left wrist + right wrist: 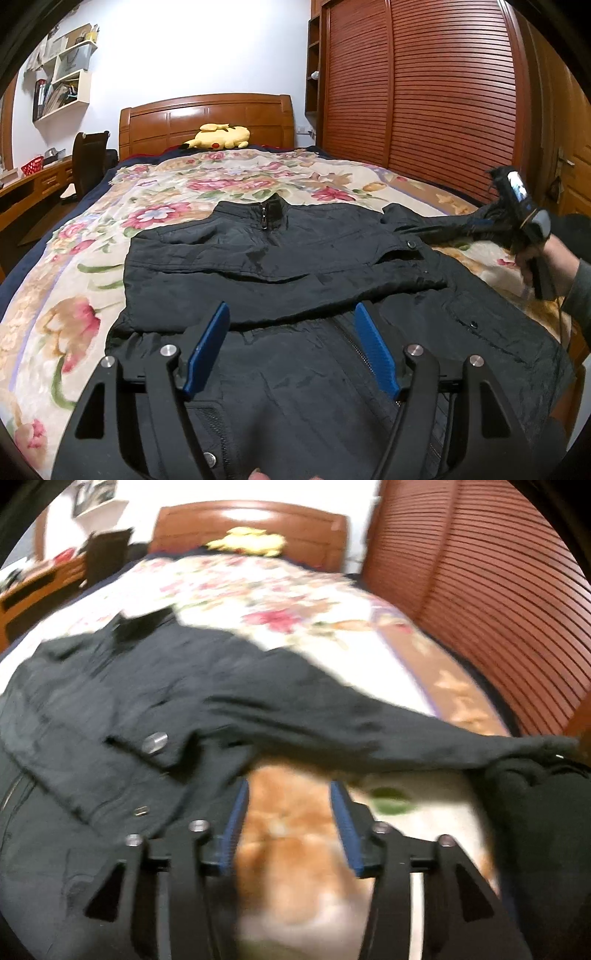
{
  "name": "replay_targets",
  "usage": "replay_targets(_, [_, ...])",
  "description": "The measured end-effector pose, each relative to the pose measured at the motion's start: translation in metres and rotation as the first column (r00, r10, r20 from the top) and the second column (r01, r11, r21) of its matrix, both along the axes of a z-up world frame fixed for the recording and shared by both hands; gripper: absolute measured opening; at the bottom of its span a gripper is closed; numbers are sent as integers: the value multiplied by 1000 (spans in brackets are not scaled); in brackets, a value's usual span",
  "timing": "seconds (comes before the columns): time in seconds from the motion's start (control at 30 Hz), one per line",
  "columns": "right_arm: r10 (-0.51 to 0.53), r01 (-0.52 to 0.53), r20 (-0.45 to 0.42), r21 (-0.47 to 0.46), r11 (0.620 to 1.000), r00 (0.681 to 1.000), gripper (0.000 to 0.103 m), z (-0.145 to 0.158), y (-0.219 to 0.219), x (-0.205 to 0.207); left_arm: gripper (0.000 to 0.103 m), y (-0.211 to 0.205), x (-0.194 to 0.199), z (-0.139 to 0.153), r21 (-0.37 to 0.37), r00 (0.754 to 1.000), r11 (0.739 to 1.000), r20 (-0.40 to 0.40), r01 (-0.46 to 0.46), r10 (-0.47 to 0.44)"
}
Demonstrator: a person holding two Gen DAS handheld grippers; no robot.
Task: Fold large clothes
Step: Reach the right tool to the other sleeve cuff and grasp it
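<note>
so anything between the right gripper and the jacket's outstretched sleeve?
Nothing visible. The right gripper has open, empty jaws over bare floral blanket, and the black jacket's outstretched sleeve lies just beyond the fingertips with no object between. The right wrist view is motion-blurred, so small items could be missed.

The black jacket (295, 266) in the middle of the left wrist view is a thin, crinkled cloth with a faint sheen, its snaps and zipper pull looking like dull metal (one snap shows as a bright disc at centre left of the blurred right wrist view). Under it the floral blanket (74, 280) looks soft and matt, while the headboard (207, 122) at upper centre and the slatted wardrobe doors (424, 92) at upper right are glossy varnished wood. At the bottom, the left gripper (291, 314) is matt black plastic with ribbed blue pads and shiny metal pins, and the yellow toy (221, 137) by the headboard looks plush.
</note>
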State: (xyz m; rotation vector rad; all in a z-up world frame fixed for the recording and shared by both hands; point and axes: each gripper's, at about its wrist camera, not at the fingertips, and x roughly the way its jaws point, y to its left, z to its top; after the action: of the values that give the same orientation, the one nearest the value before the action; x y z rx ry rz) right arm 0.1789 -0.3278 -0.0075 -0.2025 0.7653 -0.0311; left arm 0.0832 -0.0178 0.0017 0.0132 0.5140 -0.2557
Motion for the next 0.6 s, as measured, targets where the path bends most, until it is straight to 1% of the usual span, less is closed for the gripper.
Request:
replay_targets(0.1, [-62, 62, 41, 1, 998, 997, 59, 21, -33, -1, 70, -3, 1, -2, 8, 1000, 1000, -3, -2, 2])
replay_targets(0.17, [-91, 91, 59, -5, 996, 994, 59, 34, -51, 0, 70, -4, 3, -3, 10, 1000, 1000, -8, -2, 2])
replay_targets(0.3, [-184, 187, 85, -29, 982, 979, 59, 60, -96, 4, 70, -7, 5, -7, 14, 1000, 1000, -21, -2, 3])
replay_targets(0.37, [-222, 225, 90, -34, 974, 971, 59, 68, -113, 8, 70, -8, 6, -8, 18, 1000, 1000, -24, -4, 4])
replay_targets(0.4, [-250, 254, 91, -31, 967, 964, 59, 73, -127, 10, 70, -9, 6, -8, 19, 1000, 1000, -26, -4, 5])
replay_targets(0.6, [-360, 361, 85, -6, 932, 929, 59, 89, -178, 20, 70, -11, 8, -11, 24, 999, 1000, -37, -4, 5])
